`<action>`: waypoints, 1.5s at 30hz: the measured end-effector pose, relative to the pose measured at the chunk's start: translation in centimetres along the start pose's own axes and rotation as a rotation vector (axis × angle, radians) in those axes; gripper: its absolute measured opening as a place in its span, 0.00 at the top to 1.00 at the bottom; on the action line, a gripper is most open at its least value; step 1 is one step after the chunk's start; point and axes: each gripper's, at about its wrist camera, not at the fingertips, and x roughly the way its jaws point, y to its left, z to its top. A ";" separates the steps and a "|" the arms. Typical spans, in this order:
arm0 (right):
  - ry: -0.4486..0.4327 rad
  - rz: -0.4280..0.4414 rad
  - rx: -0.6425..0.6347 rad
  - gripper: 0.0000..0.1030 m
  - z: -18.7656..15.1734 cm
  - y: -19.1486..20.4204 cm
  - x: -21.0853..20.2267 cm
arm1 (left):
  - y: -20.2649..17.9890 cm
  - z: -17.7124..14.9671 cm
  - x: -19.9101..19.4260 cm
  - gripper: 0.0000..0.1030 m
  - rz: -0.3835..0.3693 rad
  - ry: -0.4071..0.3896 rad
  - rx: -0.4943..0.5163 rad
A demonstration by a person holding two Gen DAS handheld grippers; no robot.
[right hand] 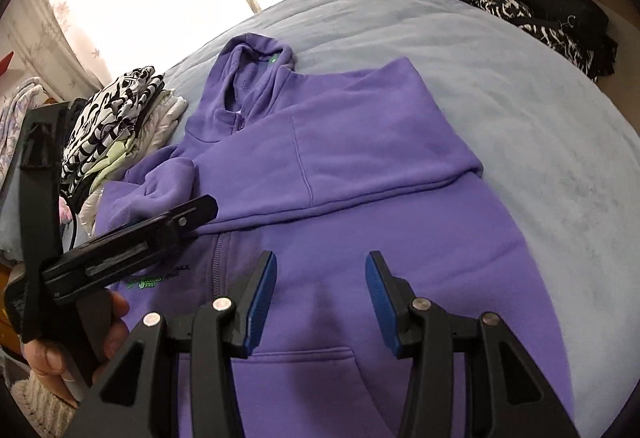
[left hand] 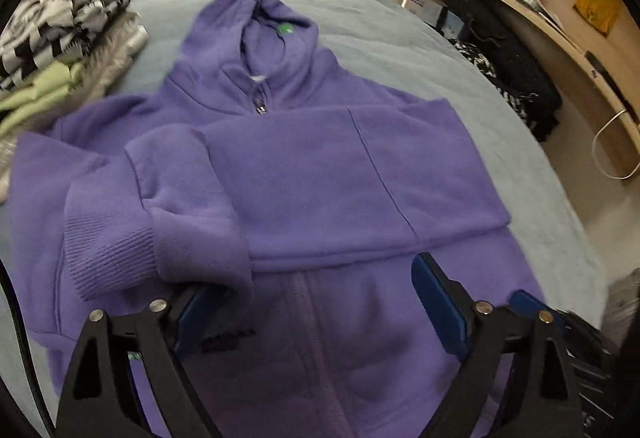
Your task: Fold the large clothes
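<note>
Purple zip hoodie [left hand: 304, 173] lies flat on the grey-blue bedcover [left hand: 400, 45], directly under and ahead of your jaws. Your left gripper [left hand: 320, 302] is wide apart, and your right gripper [right hand: 322, 298] too; both hold nothing.

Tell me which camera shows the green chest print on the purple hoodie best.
The right wrist view: the green chest print lies readable as lettering beside the zipper, just under the left tongs. In the left wrist view only a sliver of it peeks through the tongs' frame; a dark line of text sits nearby on the hoodie.
</note>
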 end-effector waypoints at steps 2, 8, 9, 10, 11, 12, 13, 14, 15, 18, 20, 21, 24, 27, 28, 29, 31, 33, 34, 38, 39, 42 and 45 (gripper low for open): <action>0.000 0.013 -0.009 0.55 -0.2 0.1 -0.2 | 0.4 -0.3 -0.7 0.12 -0.025 0.011 -0.014; -0.004 0.047 -0.048 0.55 -0.2 1.0 -0.4 | 1.1 -1.6 -2.9 0.12 -0.149 0.028 -0.044; -0.004 0.050 -0.055 0.55 -0.1 1.2 -0.5 | 1.2 -2.0 -3.4 0.12 -0.157 0.025 -0.042; -0.005 0.052 -0.060 0.55 -0.1 1.3 -0.6 | 1.3 -2.4 -3.9 0.12 -0.160 0.022 -0.040; -0.006 0.056 -0.068 0.55 -0.1 1.6 -0.7 | 1.6 -3.0 -4.5 0.12 -0.163 0.017 -0.041; -0.007 0.061 -0.079 0.55 -0.1 1.9 -0.7 | 1.8 -3.4 -5.0 0.12 -0.164 0.011 -0.044; -0.007 0.065 -0.089 0.55 -0.1 2.2 -0.8 | 2.3 -4.0 -5.7 0.12 -0.160 -0.002 -0.051; -0.006 0.069 -0.106 0.55 -0.1 2.7 -0.8 | 2.7 -4.5 -6.5 0.12 -0.151 -0.018 -0.057; -0.005 0.072 -0.121 0.55 -0.1 3.1 -0.7 | 3.2 -5.0 -7.2 0.12 -0.138 -0.033 -0.064; 0.007 0.095 -0.195 0.55 -0.1 5.3 -0.3 | 5.5 -6.4 -9.1 0.12 -0.069 -0.081 -0.106; 0.016 0.106 -0.247 0.55 -0.3 6.8 0.1 | 6.9 -7.0 -9.7 0.12 -0.035 -0.094 -0.135; 0.022 0.113 -0.281 0.55 -0.3 7.9 0.5 | 7.5 -7.3 -9.9 0.12 -0.020 -0.098 -0.149; 0.033 0.110 -0.396 0.55 -0.7 10.8 2.0 | 9.7 -8.2 -10.1 0.12 0.008 -0.095 -0.205; 0.050 0.086 -0.505 0.55 -1.0 13.2 4.0 | 11.6 -8.9 -10.0 0.12 0.015 -0.084 -0.255; 0.056 0.082 -0.538 0.55 -1.1 14.1 4.8 | 12.1 -9.2 -10.0 0.12 0.018 -0.081 -0.266; 0.065 0.073 -0.572 0.55 -1.1 14.9 5.7 | 12.6 -9.4 -9.9 0.12 0.021 -0.077 -0.276; 0.082 0.039 -0.618 0.55 -1.1 16.2 7.3 | 13.1 -9.6 -9.9 0.12 0.022 -0.073 -0.291; 0.087 0.019 -0.672 0.55 -1.2 17.6 8.8 | 13.6 -9.8 -10.0 0.12 0.021 -0.076 -0.300; 0.081 0.001 -0.699 0.55 -1.3 18.2 9.4 | 13.9 -9.8 -10.0 0.12 0.024 -0.078 -0.304; 0.016 0.015 -0.748 0.84 0.1 19.8 8.6 | 14.5 -10.0 -10.1 0.12 0.027 -0.083 -0.317; -0.015 0.073 -0.686 0.84 1.5 19.3 7.2 | 14.6 -10.0 -10.1 0.12 0.026 -0.086 -0.318; -0.088 0.220 -0.390 0.85 5.9 15.1 3.5 | 14.4 -9.9 -10.0 0.12 0.027 -0.094 -0.316; -0.026 0.215 -0.065 0.82 7.8 8.1 3.9 | 14.2 -9.8 -9.9 0.12 0.025 -0.098 -0.316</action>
